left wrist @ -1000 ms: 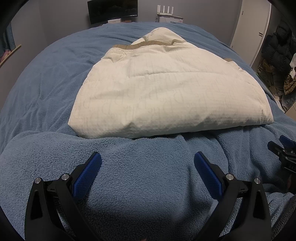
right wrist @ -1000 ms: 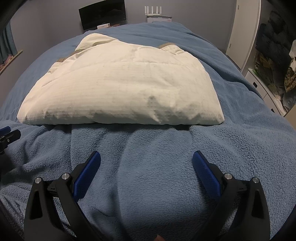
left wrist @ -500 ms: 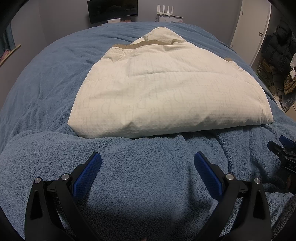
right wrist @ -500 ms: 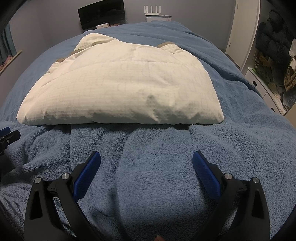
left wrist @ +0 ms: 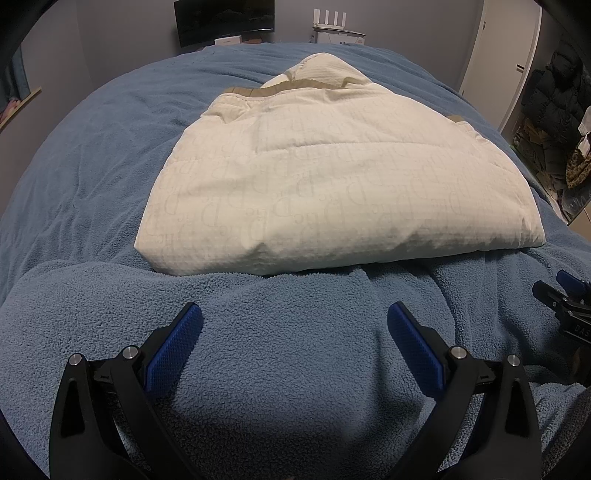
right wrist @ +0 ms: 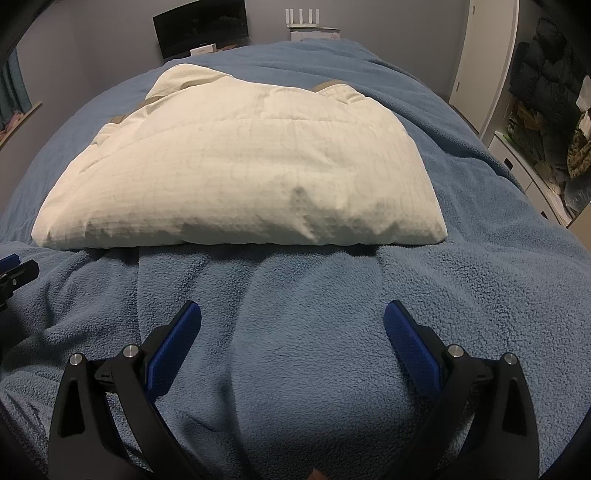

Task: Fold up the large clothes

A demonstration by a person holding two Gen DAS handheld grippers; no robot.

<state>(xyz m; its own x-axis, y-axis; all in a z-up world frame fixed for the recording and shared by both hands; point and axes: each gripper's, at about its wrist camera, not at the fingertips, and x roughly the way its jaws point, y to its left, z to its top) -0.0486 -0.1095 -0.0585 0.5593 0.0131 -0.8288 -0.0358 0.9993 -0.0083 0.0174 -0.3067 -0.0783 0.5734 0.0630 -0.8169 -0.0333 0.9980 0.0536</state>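
I see the puffy cream quilted jacket (left wrist: 332, 177) lying folded into a thick pad on the blue fleece blanket (left wrist: 280, 332) that covers the bed, its hood end pointing toward the far wall with the dark flat screen (left wrist: 225, 18). My left tool (left wrist: 294, 332) has its blue-padded fingers spread wide and empty over the blanket, near the jacket's front edge. My right tool (right wrist: 292, 330) is likewise wide apart and empty, just beside the left one
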